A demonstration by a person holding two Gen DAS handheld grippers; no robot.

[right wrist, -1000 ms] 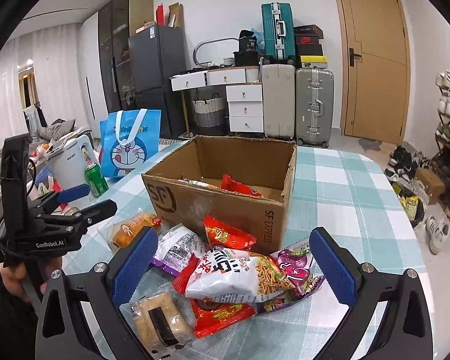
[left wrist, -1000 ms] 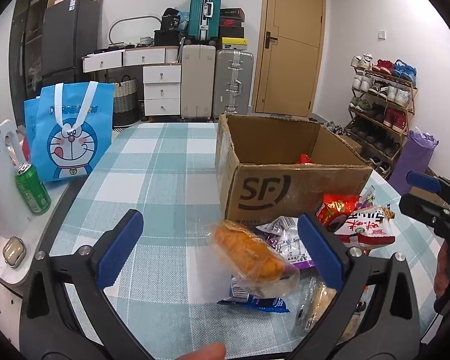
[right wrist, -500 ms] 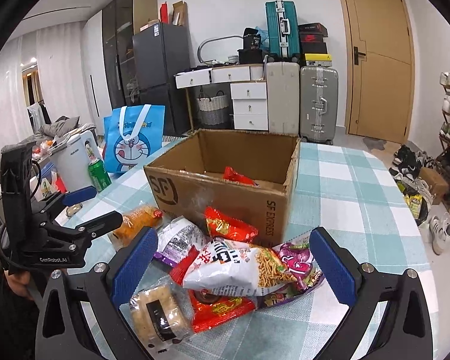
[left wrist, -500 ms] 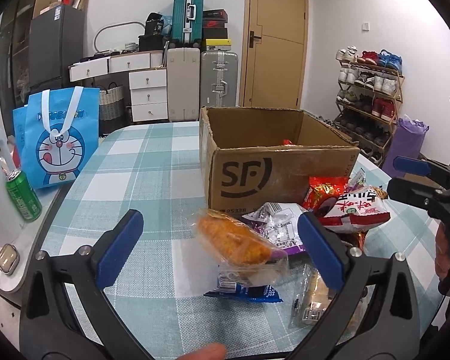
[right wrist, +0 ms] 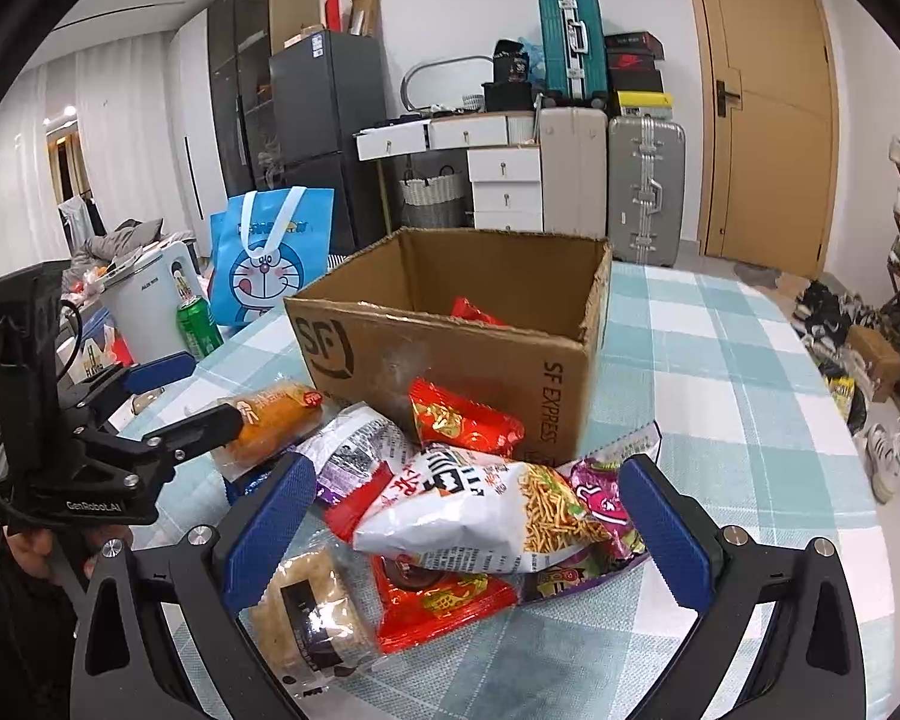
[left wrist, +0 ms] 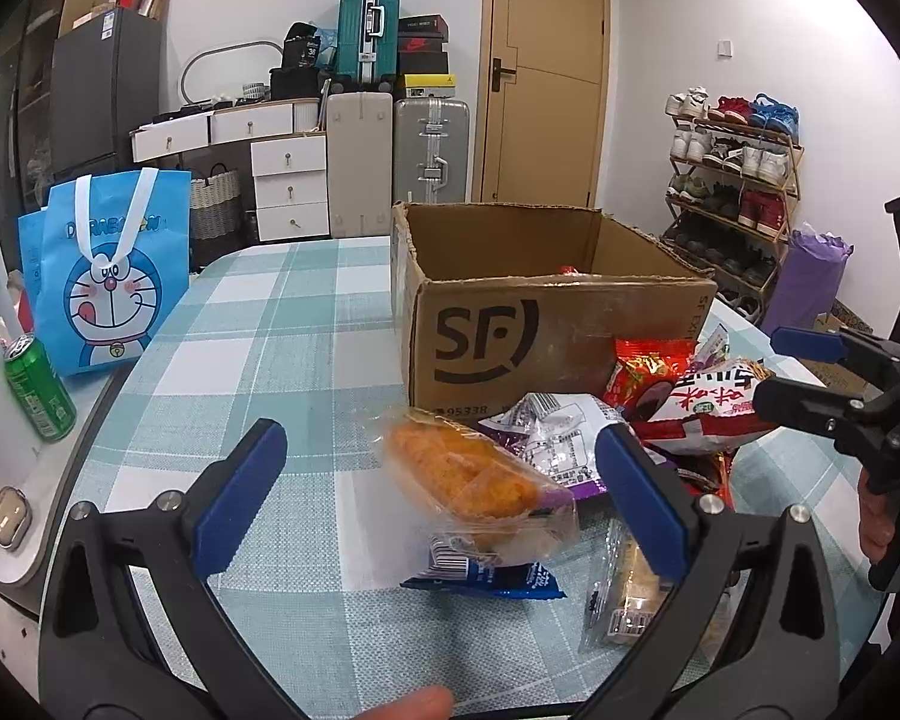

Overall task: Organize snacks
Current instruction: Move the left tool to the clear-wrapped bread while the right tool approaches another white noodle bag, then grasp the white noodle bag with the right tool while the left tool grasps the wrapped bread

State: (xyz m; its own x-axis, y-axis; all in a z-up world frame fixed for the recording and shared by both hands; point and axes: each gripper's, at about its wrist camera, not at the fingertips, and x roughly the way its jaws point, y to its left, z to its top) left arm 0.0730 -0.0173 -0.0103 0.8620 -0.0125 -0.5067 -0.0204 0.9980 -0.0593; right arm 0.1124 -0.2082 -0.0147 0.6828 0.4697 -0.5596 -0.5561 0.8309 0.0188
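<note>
A pile of snack packets lies on the checked tablecloth in front of an open cardboard SF box (left wrist: 546, 330) (right wrist: 450, 354). A clear-wrapped orange bread (left wrist: 468, 477) (right wrist: 273, 417) lies between the fingers of my open left gripper (left wrist: 444, 501); its jaws stand wide and do not touch it. My open right gripper (right wrist: 471, 531) hovers over a white noodle-snack bag (right wrist: 480, 516) (left wrist: 717, 405), with red packets (right wrist: 459, 417), a purple packet (right wrist: 600, 495) and a wrapped cake (right wrist: 306, 612) around it. A red packet (right wrist: 474, 312) lies inside the box.
A blue Doraemon bag (left wrist: 105, 276), a green can (left wrist: 39, 387) and a white kettle (right wrist: 144, 300) stand at the table's left side. Drawers, suitcases and a door are behind; a shoe rack (left wrist: 732, 192) is at the right.
Both grippers have moved closer to the snack pile and the box. The orange bread now sits more centrally between the left fingers. Both stay open.
</note>
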